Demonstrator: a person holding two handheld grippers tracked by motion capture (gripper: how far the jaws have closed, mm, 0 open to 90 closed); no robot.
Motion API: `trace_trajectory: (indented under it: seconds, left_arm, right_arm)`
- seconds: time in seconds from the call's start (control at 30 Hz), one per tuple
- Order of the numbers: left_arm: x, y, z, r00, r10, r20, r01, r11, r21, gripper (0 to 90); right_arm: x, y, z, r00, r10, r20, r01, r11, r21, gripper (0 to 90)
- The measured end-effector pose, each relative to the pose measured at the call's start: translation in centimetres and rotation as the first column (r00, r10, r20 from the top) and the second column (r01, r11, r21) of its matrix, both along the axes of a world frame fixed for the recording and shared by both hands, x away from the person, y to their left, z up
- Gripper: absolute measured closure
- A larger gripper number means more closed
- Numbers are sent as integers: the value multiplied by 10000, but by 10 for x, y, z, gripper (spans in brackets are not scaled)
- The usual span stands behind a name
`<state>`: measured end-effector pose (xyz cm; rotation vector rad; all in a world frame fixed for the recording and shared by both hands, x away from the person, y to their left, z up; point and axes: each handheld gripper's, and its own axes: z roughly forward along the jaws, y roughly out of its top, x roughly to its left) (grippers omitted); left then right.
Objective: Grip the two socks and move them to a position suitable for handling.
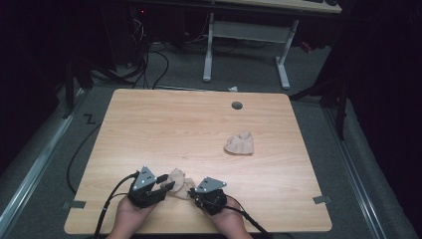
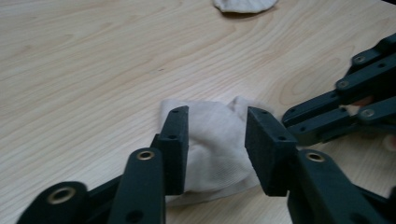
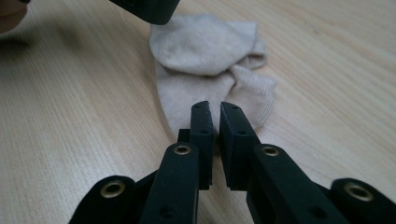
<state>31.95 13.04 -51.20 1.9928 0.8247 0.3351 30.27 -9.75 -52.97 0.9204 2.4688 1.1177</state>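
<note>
No legible text, label, brand, number or sign anywhere

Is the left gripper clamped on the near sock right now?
No. In the left gripper view the left gripper has its jaws standing apart over the near sock, with cloth visible between them and neither pad pressing it.

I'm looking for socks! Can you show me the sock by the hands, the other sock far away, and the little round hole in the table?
near sock (image 3: 205, 51), right gripper view, upper fold.
far sock (image 1: 239, 144), high view, middle.
round hole (image 1: 237, 105), high view, centre.
</note>
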Motion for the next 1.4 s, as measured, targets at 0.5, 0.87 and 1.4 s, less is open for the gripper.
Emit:
trace_trajectory:
  seconds: [0.5,0.87,1.4]
  left_arm:
    - [6,2,1,9958,707,575,-758,9930,905,829]
    - [15,47,-12,9829,1839,-37,-1825,9776,1044,712]
    - [30,7,-5,9923,929,816,-1074,9746,1963,688]
  right_arm:
    - [0,-3,-2,9999,-17,-138,16,9999,-101,861]
    - [3,-17,-2,9991,-395,-179,393,9992,-112,862]
    - [9,-25,1,9974,-722,51,721,9973,163,800]
